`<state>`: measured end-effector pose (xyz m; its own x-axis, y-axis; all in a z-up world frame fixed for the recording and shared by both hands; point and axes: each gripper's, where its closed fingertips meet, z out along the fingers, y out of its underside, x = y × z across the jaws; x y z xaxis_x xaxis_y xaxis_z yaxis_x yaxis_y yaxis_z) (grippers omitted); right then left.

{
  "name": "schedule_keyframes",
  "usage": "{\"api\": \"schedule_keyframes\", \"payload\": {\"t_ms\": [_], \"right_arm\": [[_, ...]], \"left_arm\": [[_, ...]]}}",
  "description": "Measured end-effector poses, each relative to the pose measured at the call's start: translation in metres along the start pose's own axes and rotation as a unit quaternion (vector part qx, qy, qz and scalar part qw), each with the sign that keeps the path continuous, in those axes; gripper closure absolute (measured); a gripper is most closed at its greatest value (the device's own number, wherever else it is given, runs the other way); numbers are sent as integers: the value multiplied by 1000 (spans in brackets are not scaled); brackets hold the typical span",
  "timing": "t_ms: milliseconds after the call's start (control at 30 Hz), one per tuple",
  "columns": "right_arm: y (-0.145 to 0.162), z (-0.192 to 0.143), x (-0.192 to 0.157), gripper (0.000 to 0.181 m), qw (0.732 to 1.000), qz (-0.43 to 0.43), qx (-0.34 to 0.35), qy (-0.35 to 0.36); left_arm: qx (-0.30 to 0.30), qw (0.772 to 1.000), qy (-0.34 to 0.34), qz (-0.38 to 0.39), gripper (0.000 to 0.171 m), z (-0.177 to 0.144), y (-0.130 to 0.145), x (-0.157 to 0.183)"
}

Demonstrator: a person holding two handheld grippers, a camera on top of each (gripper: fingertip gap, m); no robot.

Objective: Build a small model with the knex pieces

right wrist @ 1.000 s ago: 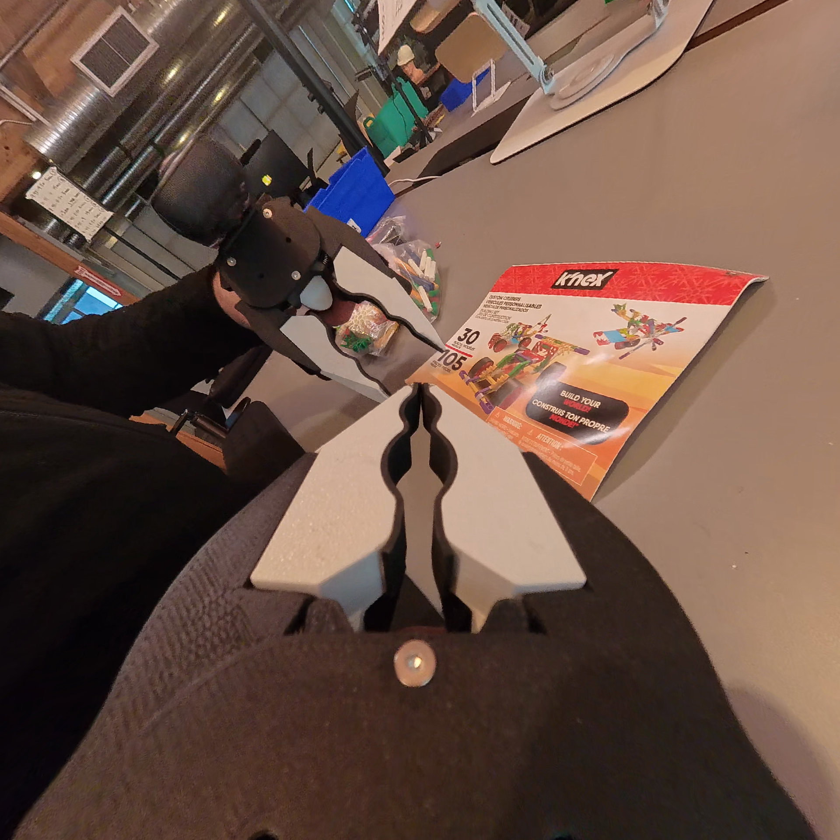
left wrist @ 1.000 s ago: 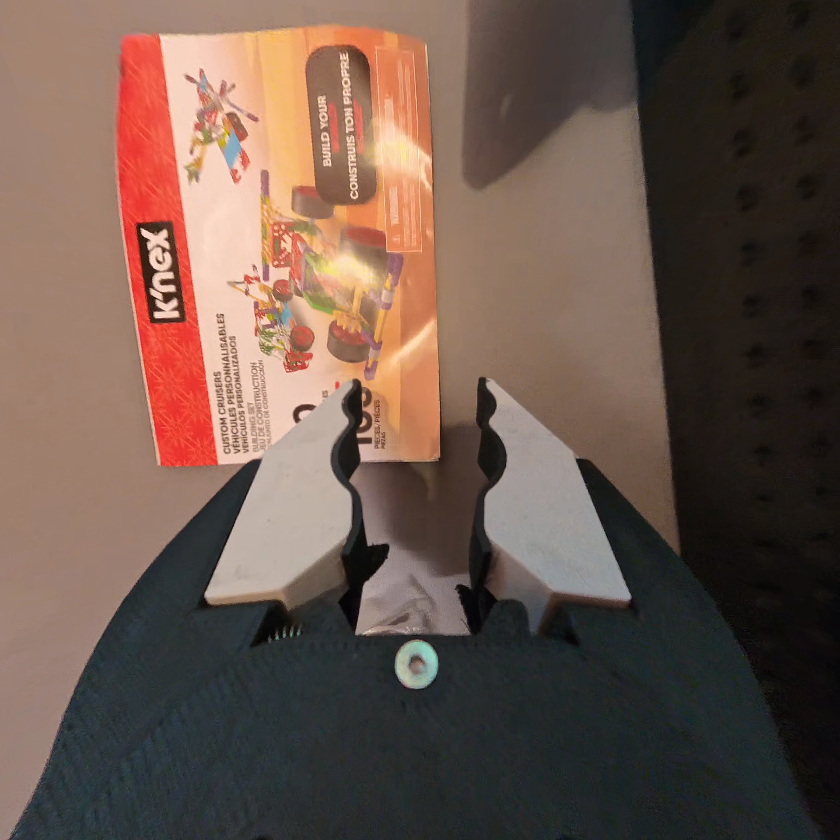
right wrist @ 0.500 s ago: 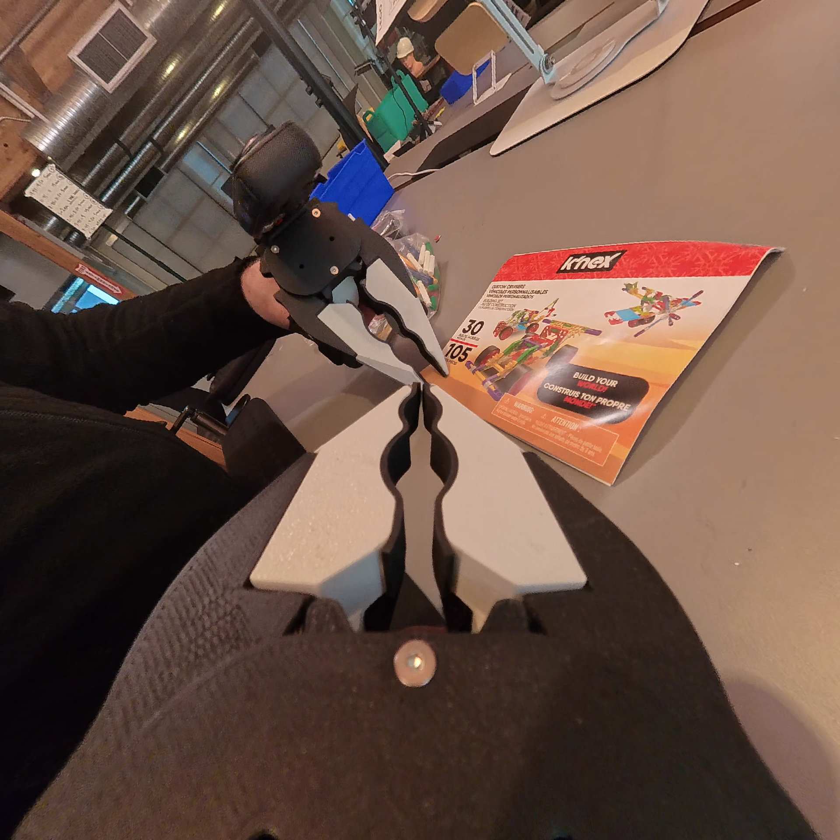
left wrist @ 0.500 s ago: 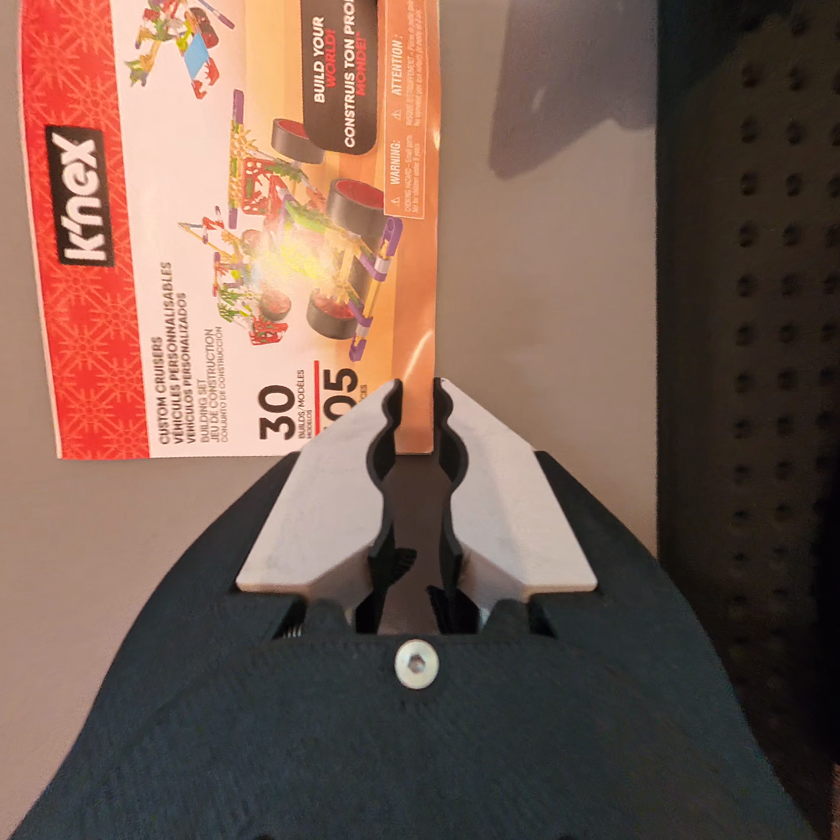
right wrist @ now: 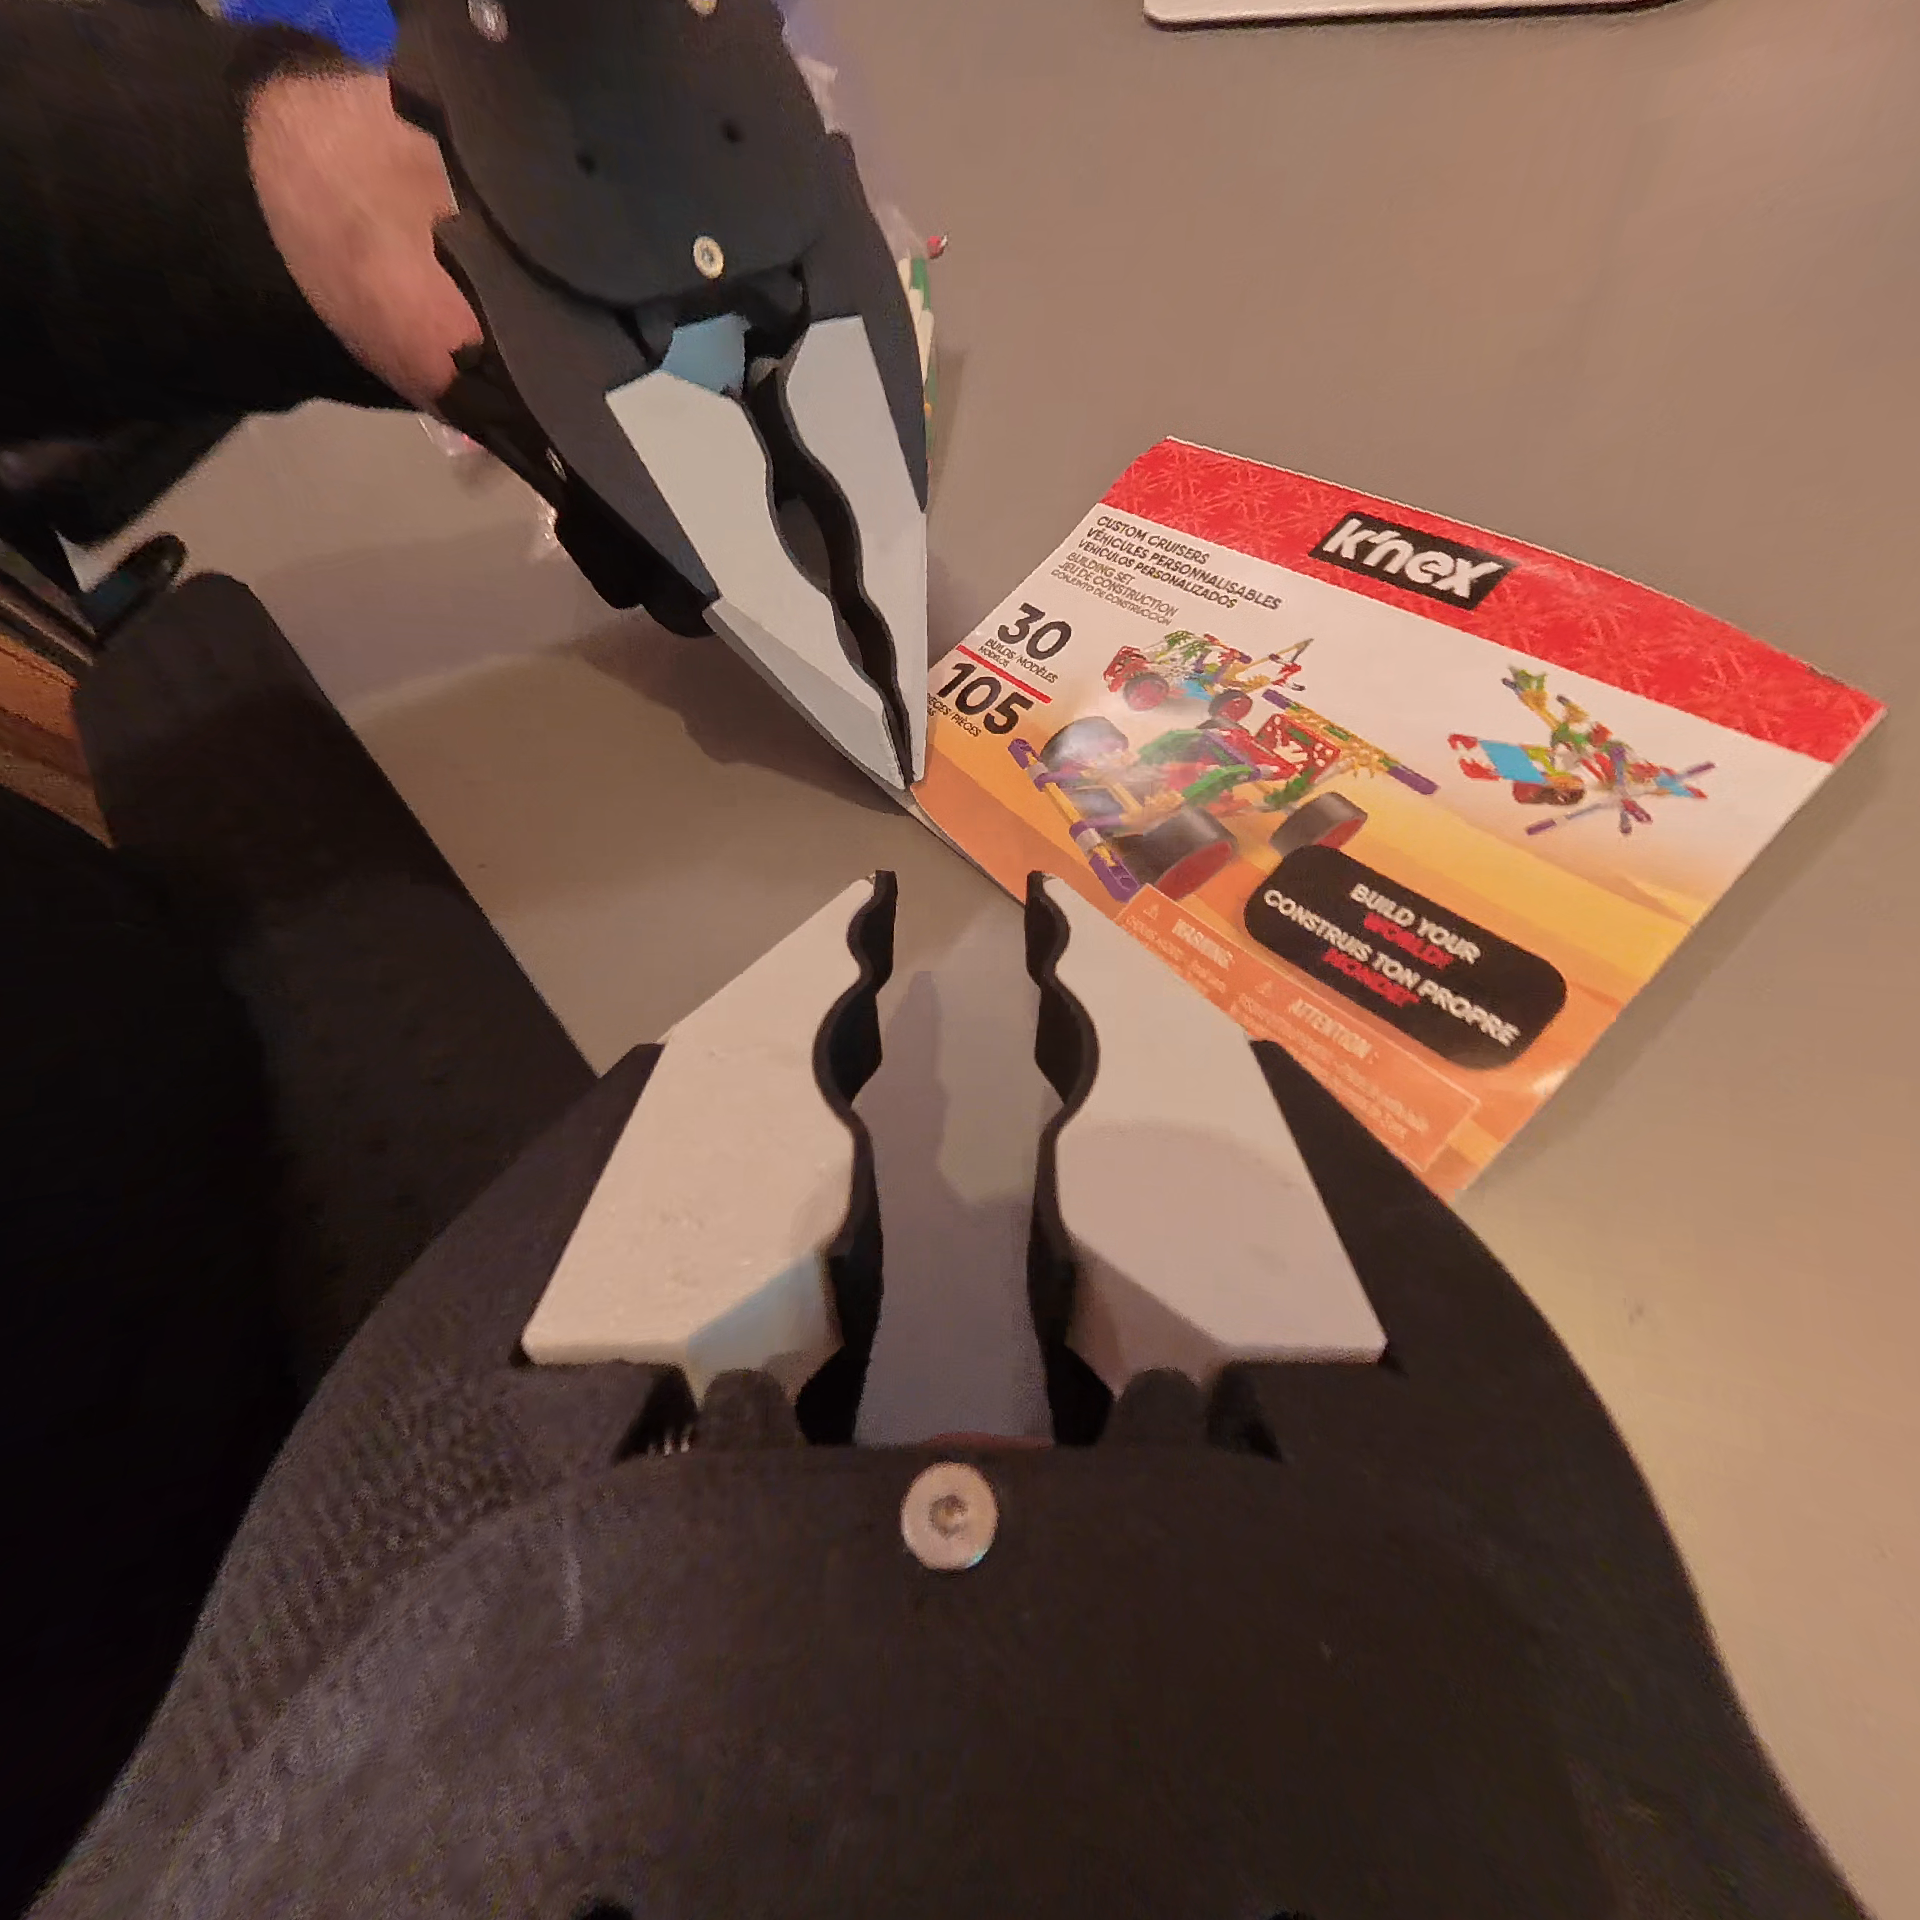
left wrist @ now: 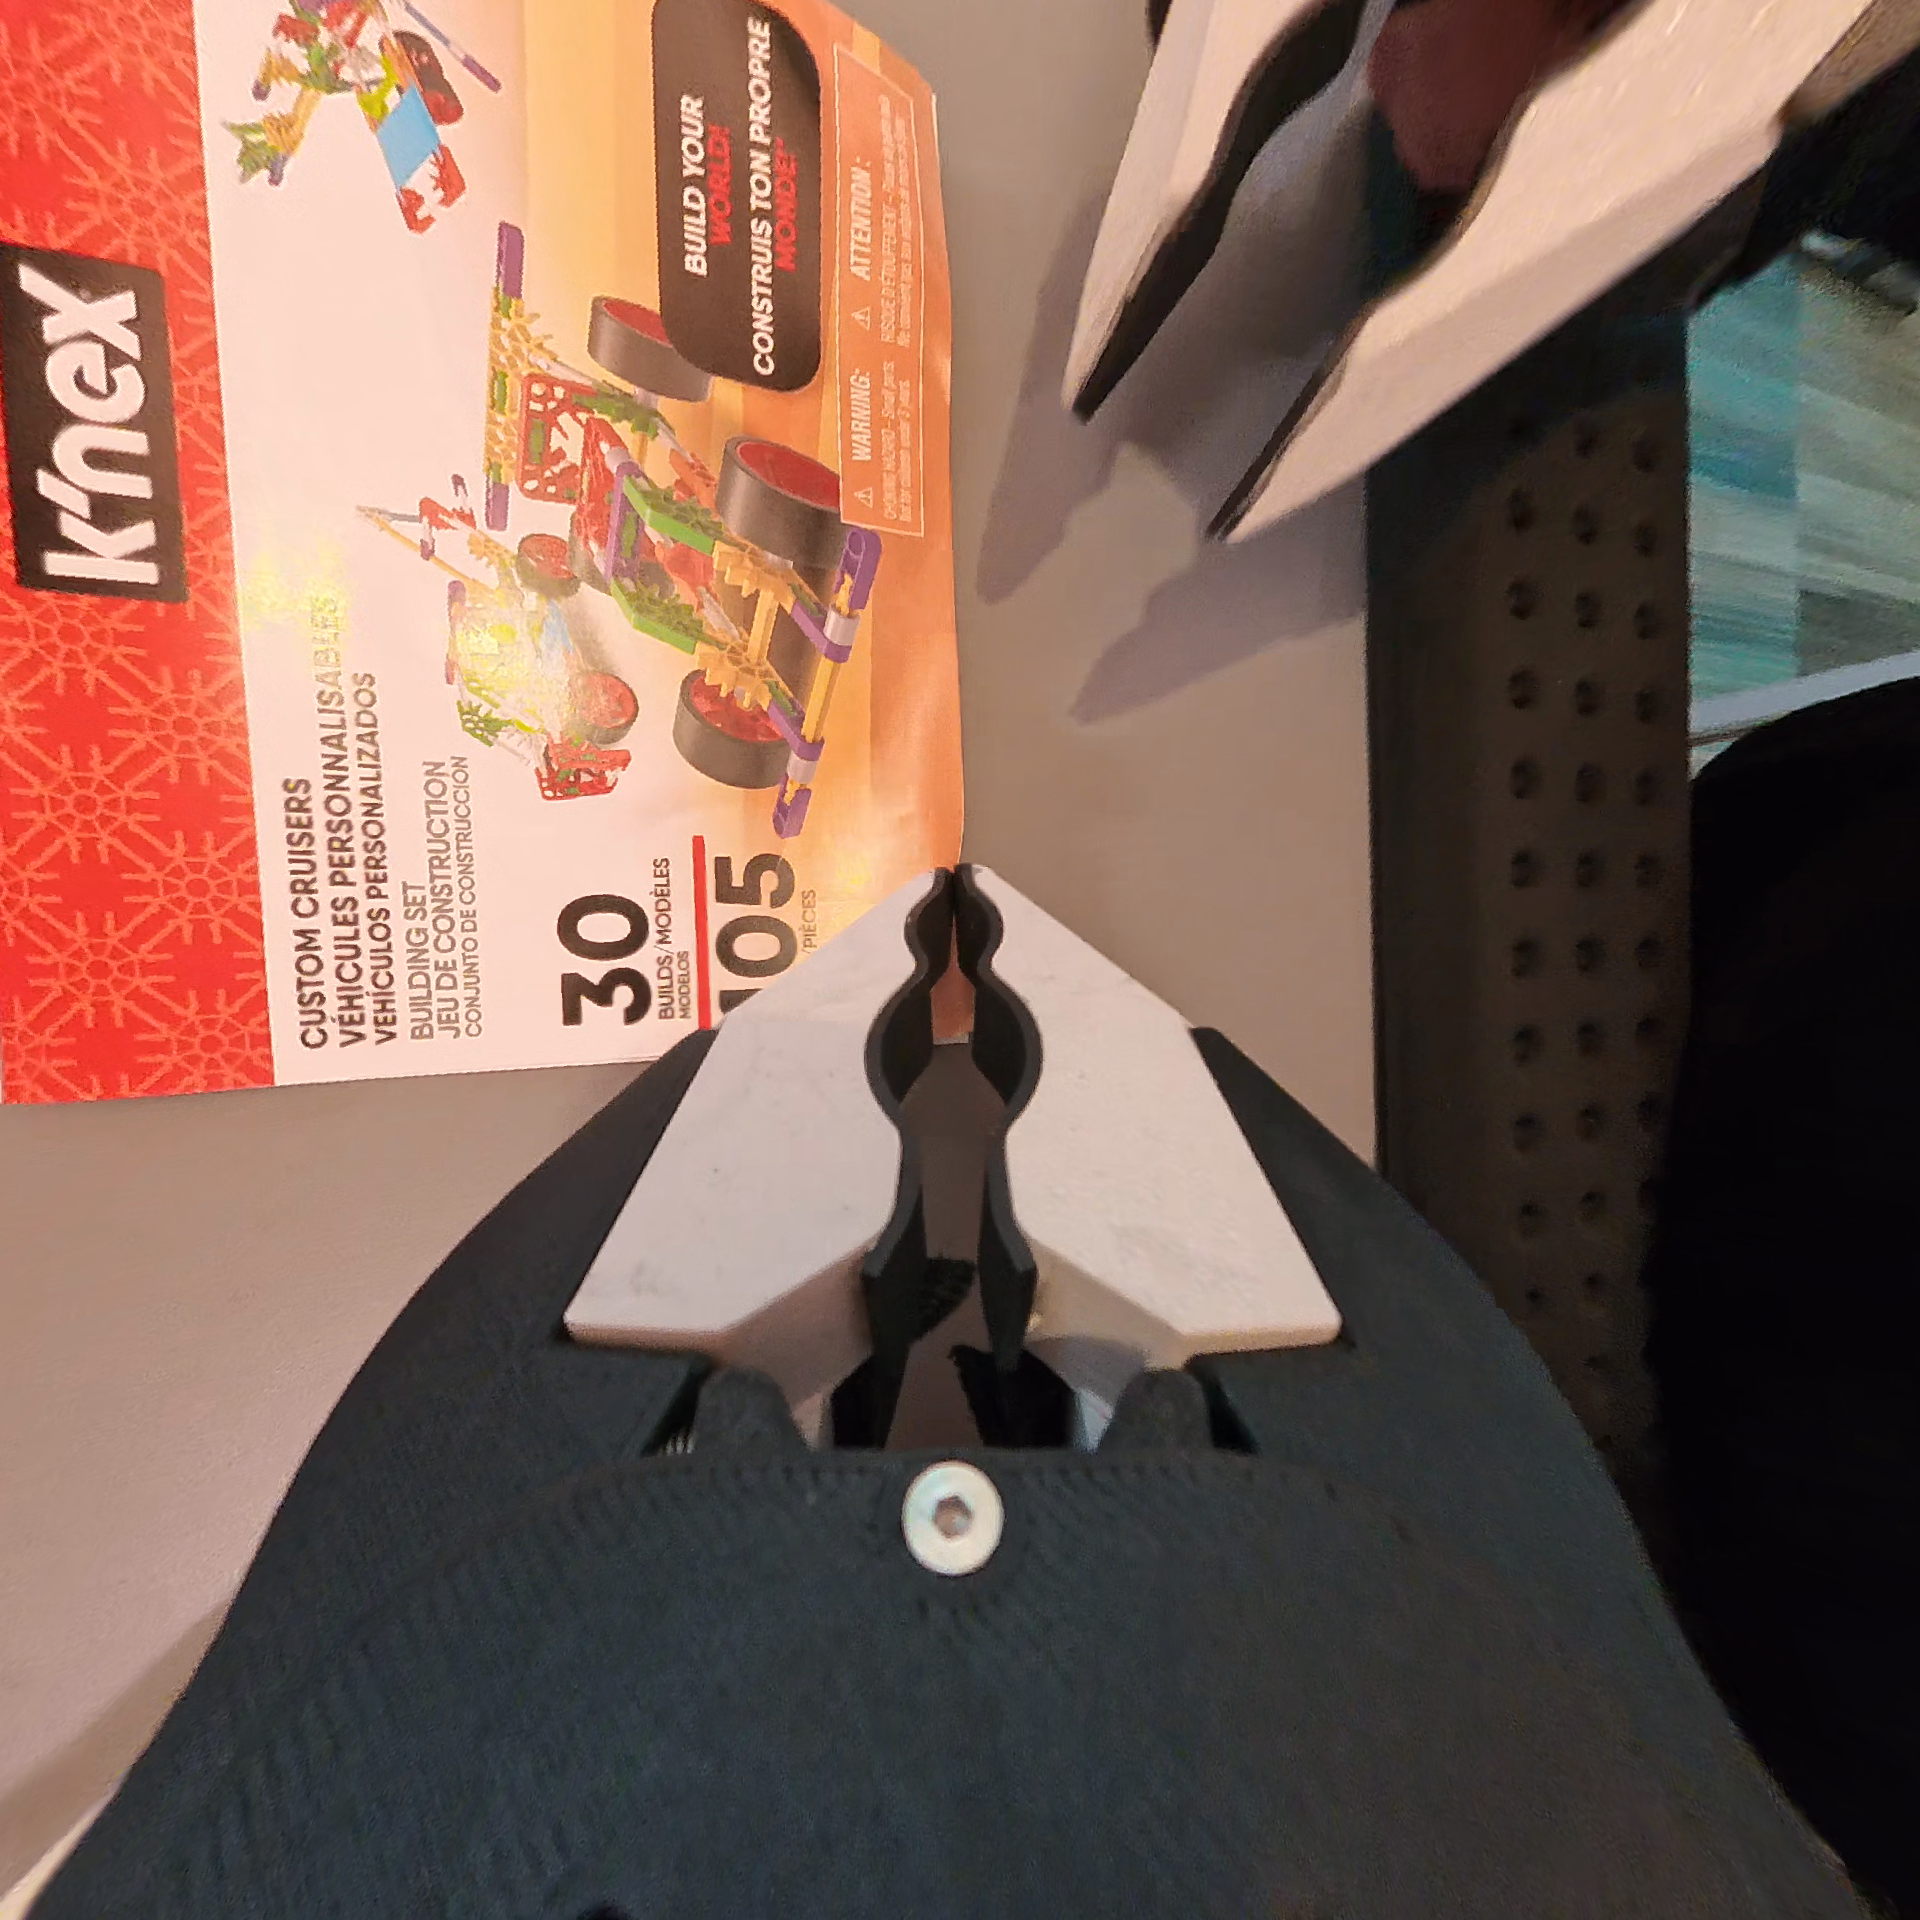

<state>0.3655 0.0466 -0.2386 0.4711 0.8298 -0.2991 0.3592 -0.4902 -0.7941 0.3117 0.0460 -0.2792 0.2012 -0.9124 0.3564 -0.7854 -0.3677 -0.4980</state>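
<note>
Booklet lies flat on the grey table, its near corner pinched by the closed left gripper. Right gripper hovers beside it, parted and empty. Perforated black strip borders the table edge.

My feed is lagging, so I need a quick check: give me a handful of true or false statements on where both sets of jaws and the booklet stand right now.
1. The left gripper is shut on the near corner of the booklet. True.
2. The right gripper is clamped on the booklet. False: its jaws stand open and empty, just short of the booklet's edge.
3. The booklet lies on the grey table. True.
4. The booklet lies open at an inside page. False: it is closed, cover up.
5. A hand holds the left gripper. True.
</note>
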Motion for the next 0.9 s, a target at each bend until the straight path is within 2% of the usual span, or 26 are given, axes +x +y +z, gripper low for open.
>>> {"api": "schedule_keyframes", "payload": {"t_ms": [200, 433, 567, 633, 767, 900], "right_arm": [[0, 23, -1, 158, 998, -59, -29, 2], [7, 35, 5, 165, 985, -151, -76, 27], [-3, 30, 1, 181, 984, -169, -60, 17], [-10, 24, -1, 181, 985, -163, -51, 5], [-32, 6, -1, 181, 989, -143, -18, -28], [-51, -13, -2, 181, 989, -128, 14, -67]], "left_arm": [[32, 999, 35, -22, 171, -8, -11, 8], [68, 994, 79, -43, 171, -21, -26, 20], [90, 991, 86, -46, 171, -31, -37, 22], [110, 990, 77, -35, 168, -42, -45, 22], [130, 989, 64, 22, 144, -62, -50, 26], [153, 986, 45, 48, 143, -74, -57, 24]]}}
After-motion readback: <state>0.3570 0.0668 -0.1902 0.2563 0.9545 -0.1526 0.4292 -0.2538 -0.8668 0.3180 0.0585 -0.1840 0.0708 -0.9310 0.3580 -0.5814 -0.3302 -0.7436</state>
